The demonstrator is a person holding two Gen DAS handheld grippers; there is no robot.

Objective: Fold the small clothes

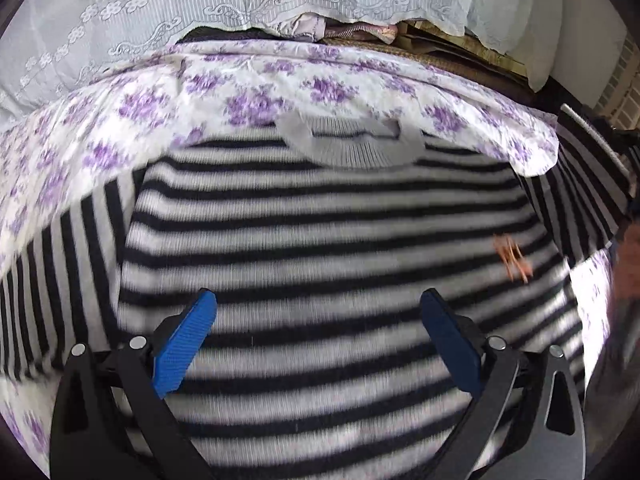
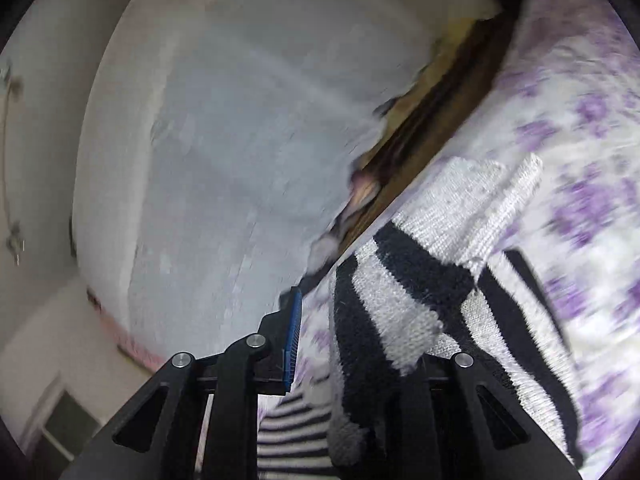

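On floral sheet (image 1: 132, 108): ribbed-knit striped sweater (image 1: 320, 216) | left gripper (image 1: 318, 312) wide | right gripper (image 2: 356, 344) clamping sleeve (image 2: 404, 280)

Left gripper (image 1: 318, 308) angled steeply downward, its blue-padded fingers (image 1: 184, 344) spread wide with nothing pinched between them. Right gripper (image 2: 356, 340) pointing nearly level and rolled to one side, jaws drawn tight on a fold of striped sweater (image 2: 400, 288).

No readable text, label, brand, number or sign anywhere. Only a small orange embroidered mark (image 1: 512, 258) on the black-and-white striped knitted sweater (image 1: 320, 220), too blurred to read as letters.
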